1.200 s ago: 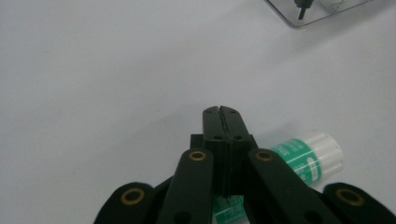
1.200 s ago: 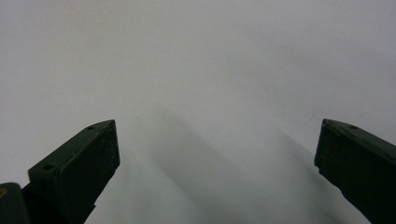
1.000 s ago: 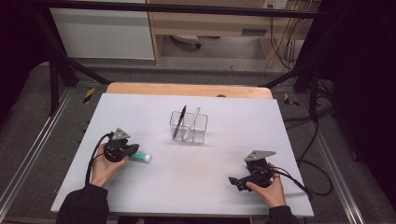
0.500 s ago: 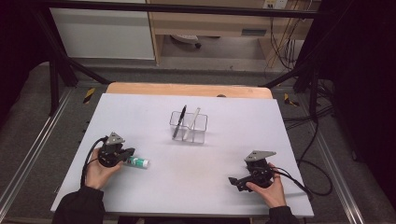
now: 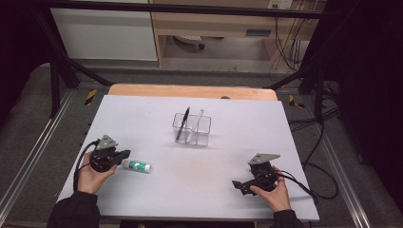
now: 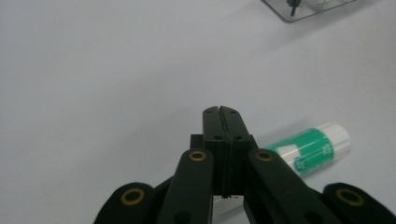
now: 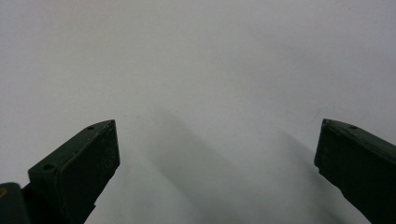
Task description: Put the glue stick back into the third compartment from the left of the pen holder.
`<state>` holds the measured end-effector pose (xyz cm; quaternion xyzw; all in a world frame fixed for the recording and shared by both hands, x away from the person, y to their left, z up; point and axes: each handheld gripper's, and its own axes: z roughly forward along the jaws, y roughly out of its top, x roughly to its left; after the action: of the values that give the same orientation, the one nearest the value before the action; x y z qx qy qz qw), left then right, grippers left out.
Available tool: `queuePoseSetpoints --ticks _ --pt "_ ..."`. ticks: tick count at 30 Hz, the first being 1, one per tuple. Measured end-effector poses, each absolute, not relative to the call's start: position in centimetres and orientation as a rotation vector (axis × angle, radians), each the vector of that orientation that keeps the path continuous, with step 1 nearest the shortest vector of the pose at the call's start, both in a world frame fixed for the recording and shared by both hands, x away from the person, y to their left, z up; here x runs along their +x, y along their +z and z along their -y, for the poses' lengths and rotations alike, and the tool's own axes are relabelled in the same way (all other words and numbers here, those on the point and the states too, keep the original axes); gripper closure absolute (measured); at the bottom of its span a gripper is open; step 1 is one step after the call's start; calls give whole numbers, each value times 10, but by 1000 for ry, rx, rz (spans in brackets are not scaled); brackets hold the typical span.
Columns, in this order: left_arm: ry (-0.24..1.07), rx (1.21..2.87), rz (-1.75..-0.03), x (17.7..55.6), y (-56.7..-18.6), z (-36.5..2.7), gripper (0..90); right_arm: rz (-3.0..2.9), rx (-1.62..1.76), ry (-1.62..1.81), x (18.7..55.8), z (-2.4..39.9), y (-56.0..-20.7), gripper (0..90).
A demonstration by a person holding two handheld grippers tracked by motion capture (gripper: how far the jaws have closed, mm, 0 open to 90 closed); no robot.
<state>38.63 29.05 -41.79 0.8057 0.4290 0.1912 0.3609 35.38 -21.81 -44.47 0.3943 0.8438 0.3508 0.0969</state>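
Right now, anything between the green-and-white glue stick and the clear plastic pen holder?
Nothing. In the high view, only bare white tabletop separates the green-and-white glue stick from the clear plastic pen holder.

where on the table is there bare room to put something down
Widest bare patch: the table between the glue stick and the right gripper. The far left corner, behind the left gripper, is bare too. Crowded only mid-table around the clear pen holder.
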Motion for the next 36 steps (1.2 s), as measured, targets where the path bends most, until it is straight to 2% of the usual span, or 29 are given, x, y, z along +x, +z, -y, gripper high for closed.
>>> queuePoseSetpoints --ticks 4,11,24,36 --pt "522 2052 -1169 390 -419 -308 896 -2507 1159 1030 354 217 -446 9" --pt "482 2051 -1266 387 -430 -321 896 -2512 1157 1030 353 217 -446 9" --pt "419 2082 -1253 384 -440 -307 895 -2519 1141 1051 352 216 -445 9" --pt "419 2029 -1302 379 -442 -292 896 -2521 1144 1075 352 215 -444 9"
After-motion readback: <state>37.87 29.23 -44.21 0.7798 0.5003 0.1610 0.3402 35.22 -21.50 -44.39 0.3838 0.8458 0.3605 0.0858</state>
